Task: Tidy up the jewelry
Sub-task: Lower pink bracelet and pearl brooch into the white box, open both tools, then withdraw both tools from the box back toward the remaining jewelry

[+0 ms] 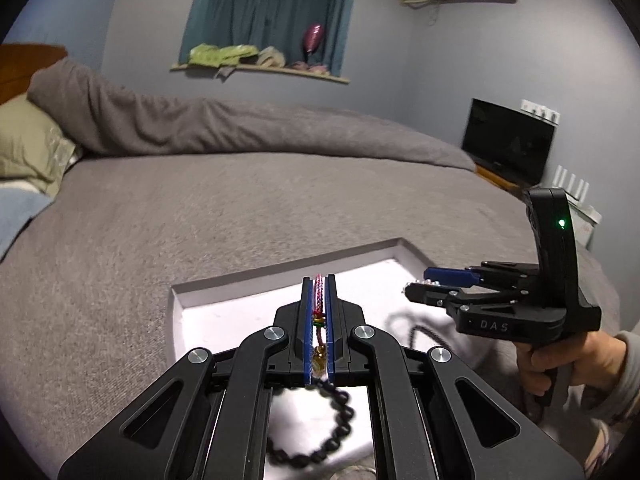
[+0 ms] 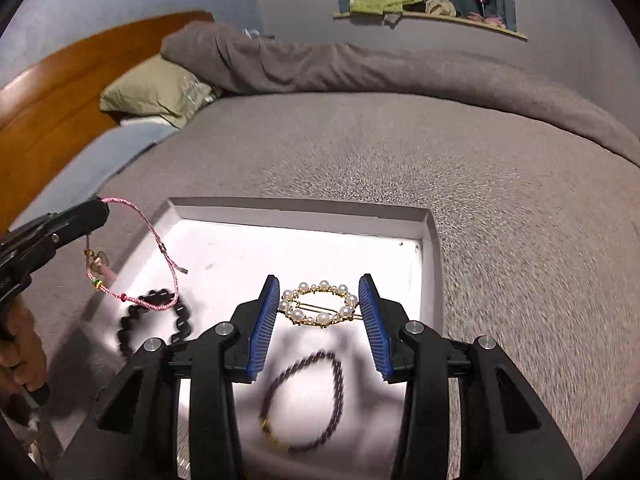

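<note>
We are counting four pieces: our left gripper (image 1: 319, 280) is clamping a pink cord bracelet (image 2: 136, 236), our right gripper (image 2: 320, 296) is squeezing a pearl hair clip (image 2: 318, 303), and one black bead bracelet (image 2: 160, 316) and one dark twisted cord loop (image 2: 308, 396) are lying in the single white tray (image 2: 304, 210), which is sitting on a grey bed (image 2: 400, 152) in a blue-walled bedroom.

The right claw (image 1: 416, 286) body bears the letters "DAS".

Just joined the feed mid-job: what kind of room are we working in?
Almost certainly a bedroom: a bed under a grey blanket with an olive-green pillow, a wooden headboard, and a curtained window.
</note>
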A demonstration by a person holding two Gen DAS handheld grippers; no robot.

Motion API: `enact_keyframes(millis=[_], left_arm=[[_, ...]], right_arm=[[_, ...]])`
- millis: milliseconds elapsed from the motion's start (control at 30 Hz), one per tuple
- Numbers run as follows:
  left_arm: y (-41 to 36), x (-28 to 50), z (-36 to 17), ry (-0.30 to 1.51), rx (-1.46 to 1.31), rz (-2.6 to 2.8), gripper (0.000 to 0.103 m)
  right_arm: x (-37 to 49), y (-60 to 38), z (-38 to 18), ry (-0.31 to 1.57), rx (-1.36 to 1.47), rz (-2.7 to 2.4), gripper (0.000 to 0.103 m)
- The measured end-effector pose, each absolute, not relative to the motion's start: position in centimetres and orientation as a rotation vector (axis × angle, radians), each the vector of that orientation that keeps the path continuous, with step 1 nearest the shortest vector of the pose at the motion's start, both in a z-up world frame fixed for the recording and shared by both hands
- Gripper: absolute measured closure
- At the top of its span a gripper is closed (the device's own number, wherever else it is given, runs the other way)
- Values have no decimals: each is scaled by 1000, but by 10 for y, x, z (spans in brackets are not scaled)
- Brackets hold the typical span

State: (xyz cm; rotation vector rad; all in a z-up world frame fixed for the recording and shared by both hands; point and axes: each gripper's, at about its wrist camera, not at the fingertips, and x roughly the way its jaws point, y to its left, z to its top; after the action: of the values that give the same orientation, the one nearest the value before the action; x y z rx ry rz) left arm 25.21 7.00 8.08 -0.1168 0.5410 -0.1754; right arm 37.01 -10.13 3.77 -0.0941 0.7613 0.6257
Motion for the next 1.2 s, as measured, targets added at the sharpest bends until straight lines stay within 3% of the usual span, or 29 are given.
enact_keyframes(millis=[300, 333, 400, 467, 500, 600, 867, 1200], left_arm=[[95, 283, 34, 746, -133, -35, 96], [98, 282, 31, 769, -134, -23, 91], [102, 276, 30, 765, -144, -22, 65], [104, 262, 35, 717, -147, -28, 49], [105, 253, 38, 691, -144, -30, 42], [106, 233, 45, 646, -160, -39, 36], [98, 168, 47, 570, -188, -30, 25], [88, 122, 17, 573, -216, -45, 24]], right_arm=[[389, -83, 12, 871, -156, 577, 61], [388, -84, 11, 875, -161, 577, 60], [385, -86, 10, 874, -161, 581, 53], [378, -91, 12, 855, -154, 591, 48], [377, -94, 14, 848, -150, 594, 48], [363, -106, 23, 818, -129, 610, 48], [305, -150, 42, 696, -100, 641, 39], [246, -215, 18, 688, -77, 555, 32]])
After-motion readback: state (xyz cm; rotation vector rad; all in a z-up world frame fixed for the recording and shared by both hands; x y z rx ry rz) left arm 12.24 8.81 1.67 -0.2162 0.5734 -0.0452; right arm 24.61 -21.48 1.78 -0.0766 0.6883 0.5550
